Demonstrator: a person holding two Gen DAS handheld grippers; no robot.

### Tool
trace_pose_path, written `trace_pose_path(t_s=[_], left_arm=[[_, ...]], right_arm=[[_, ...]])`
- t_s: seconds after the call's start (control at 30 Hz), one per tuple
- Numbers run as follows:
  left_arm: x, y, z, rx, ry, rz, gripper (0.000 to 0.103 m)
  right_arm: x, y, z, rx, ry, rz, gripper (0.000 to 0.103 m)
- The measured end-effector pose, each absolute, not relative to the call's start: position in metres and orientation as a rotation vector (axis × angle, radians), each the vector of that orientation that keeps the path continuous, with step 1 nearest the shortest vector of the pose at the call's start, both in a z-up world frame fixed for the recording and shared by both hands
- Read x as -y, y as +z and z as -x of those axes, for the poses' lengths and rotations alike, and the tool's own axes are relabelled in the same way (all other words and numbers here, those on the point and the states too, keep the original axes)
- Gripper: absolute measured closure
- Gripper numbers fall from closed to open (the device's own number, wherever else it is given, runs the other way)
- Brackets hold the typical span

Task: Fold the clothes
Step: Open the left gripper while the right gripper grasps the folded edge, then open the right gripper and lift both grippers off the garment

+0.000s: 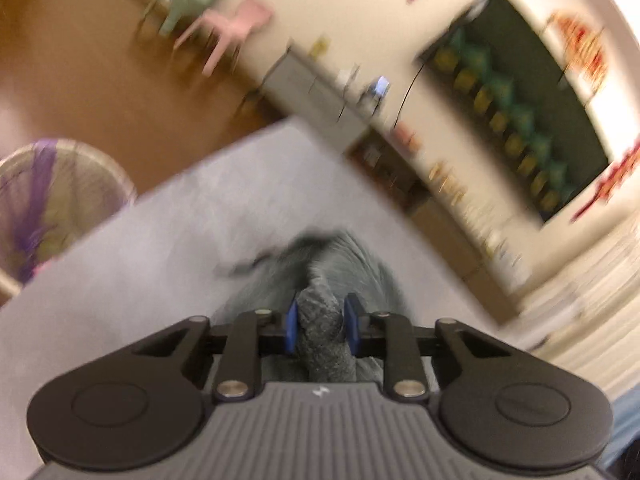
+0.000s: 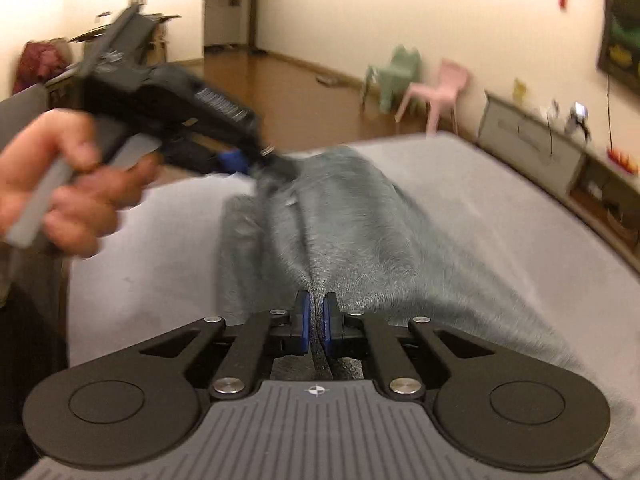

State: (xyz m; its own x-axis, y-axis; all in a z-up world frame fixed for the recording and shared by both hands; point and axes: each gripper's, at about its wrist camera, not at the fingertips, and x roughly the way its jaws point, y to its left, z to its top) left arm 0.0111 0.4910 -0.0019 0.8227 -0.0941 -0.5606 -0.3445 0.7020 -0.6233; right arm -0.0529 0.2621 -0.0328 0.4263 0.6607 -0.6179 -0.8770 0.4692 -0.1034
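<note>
A grey fuzzy garment (image 2: 352,224) lies spread over a pale grey table (image 2: 500,200), held up at two points. My right gripper (image 2: 316,312) is shut on a thin edge of the garment near the camera. In the right wrist view the left gripper (image 2: 252,160) comes in from the upper left, held by a hand (image 2: 68,184), and pinches the garment's far edge. In the left wrist view my left gripper (image 1: 320,320) is shut on a thick bunch of the grey garment (image 1: 344,256), which hangs down toward the table (image 1: 140,264). That view is motion-blurred.
A woven basket (image 1: 60,188) with purple fabric stands left of the table. Green chair (image 2: 396,76) and pink chair (image 2: 440,88) stand by the far wall. A low cabinet (image 2: 532,140) runs along the right wall beyond the table edge. Wooden floor surrounds the table.
</note>
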Motion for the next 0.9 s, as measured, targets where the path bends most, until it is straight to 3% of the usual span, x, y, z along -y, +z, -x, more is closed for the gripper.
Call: trace_pose_path(t_s=[0.1, 0.17, 0.4, 0.6, 0.67, 0.7, 0.73, 0.8, 0.9], left_arm=[[-0.495, -0.005, -0.008, -0.59, 0.206, 0.818, 0.082], [-0.498, -0.008, -0.006, -0.581, 0.244, 0.835, 0.077], [-0.48, 0.004, 0.018, -0.577, 0.317, 0.793, 0.038], [-0.444, 0.002, -0.005, -0.752, 0.258, 0.722, 0.035], [-0.438, 0.001, -0.026, -0.793, 0.319, 0.639, 0.04], [-0.437, 0.0, -0.034, -0.803, 0.339, 0.601, 0.058], [-0.436, -0.001, -0.039, -0.805, 0.338, 0.575, 0.09], [-0.441, -0.003, -0.039, -0.78, 0.314, 0.603, 0.094], [-0.474, -0.011, 0.003, -0.642, 0.161, 0.91, 0.095]], right_arm=[[-0.256, -0.038, 0.071, -0.514, 1.067, 0.486, 0.097], [-0.263, -0.053, 0.073, -0.529, 1.085, 0.548, 0.097], [-0.271, -0.071, 0.075, -0.536, 1.079, 0.62, 0.096], [-0.277, -0.053, 0.062, -0.567, 1.128, 0.51, 0.093], [-0.28, -0.052, 0.063, -0.582, 1.15, 0.496, 0.093], [-0.281, -0.053, 0.064, -0.591, 1.164, 0.495, 0.093], [-0.282, -0.054, 0.065, -0.6, 1.178, 0.494, 0.093], [-0.282, -0.06, 0.064, -0.637, 1.198, 0.504, 0.093], [-0.264, -0.049, 0.055, -0.681, 1.231, 0.435, 0.092]])
